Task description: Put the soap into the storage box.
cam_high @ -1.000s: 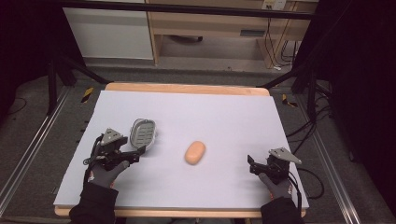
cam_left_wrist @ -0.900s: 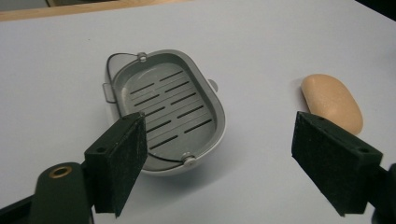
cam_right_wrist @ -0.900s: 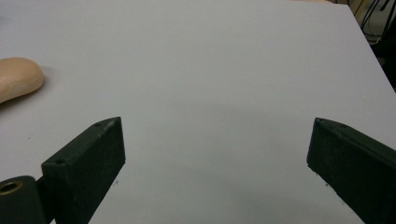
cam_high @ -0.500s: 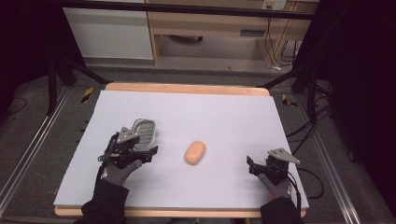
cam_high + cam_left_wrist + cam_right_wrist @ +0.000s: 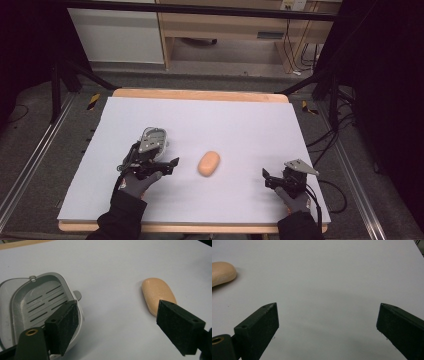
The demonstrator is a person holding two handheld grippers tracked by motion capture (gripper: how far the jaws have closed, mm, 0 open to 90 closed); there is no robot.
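Nearest the person's edge of the counter (image 5: 240, 120), the right gripper (image 5: 274, 179) sits low over the pale sheet, well to the right of the soap bar (image 5: 208, 163) and a little nearer the person than it; a grey three-cornered plate rides on top and a cable trails back past the gloved right hand (image 5: 295, 197). In the right gripper view its jaws are spread wide with bare counter between them, and the soap bar (image 5: 222, 272) lies far off at the upper left. The left gripper (image 5: 167, 165), held in the gloved left hand (image 5: 137, 182), is just left of the soap bar and points toward it — its jaws stand wide apart and hold nothing. In the left gripper view the right-hand jaw overlaps the near end of the soap bar (image 5: 157, 295), though whether it touches cannot be told, while the left-hand jaw overlaps the rim of the soap dish (image 5: 37, 305). The soap bar itself is a peach-orange oval lying flat near the middle of the counter. The soap dish (image 5: 152, 140), grey with a slotted floor, rests left of the soap bar and slightly farther back — apart from it, with bare sheet between.
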